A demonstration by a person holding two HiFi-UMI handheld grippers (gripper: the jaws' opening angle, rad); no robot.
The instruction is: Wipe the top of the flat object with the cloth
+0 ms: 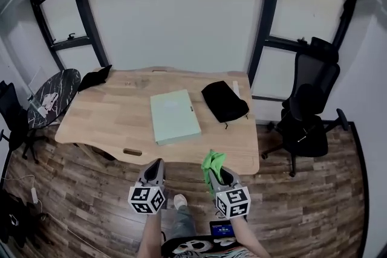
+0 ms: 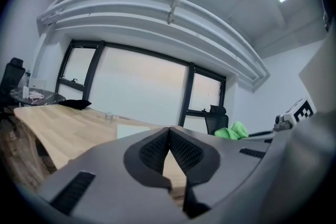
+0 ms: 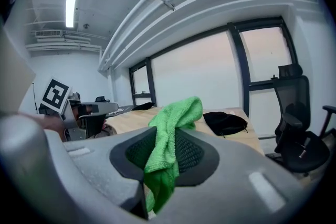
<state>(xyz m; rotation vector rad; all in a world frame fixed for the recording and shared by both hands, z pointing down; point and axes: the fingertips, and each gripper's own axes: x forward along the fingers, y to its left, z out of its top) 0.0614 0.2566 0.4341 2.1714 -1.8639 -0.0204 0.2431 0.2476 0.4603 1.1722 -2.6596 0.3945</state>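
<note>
In the head view, the left gripper (image 1: 156, 164) and the right gripper (image 1: 216, 169) are held side by side in front of the near edge of a big light wooden table (image 1: 109, 118), above the dark wood floor (image 1: 314, 202); the right gripper has a bright green fluffy cloth (image 1: 212, 163) sticking up from its jaws; the flat pale green object (image 1: 174, 115), maybe a folder, lies in the middle of the table, well apart from both grippers and the cloth; a soft black pouch (image 1: 224, 101) lies just to its right, and a black office chair (image 1: 308, 112) stands past the table's right end. In the left gripper view, the two dark jaws are pressed together at the tips with nothing between them; a pale slab (image 2: 131, 130) shows on the table ahead, and the green cloth (image 2: 232, 130) peeks in at the right. In the right gripper view, the jaws are closed tight on the cloth (image 3: 173, 123); part of it stands up above them and part hangs down below; the black pouch (image 3: 224, 123) lies on the table beyond, with the chair (image 3: 296, 128) at the right.
</note>
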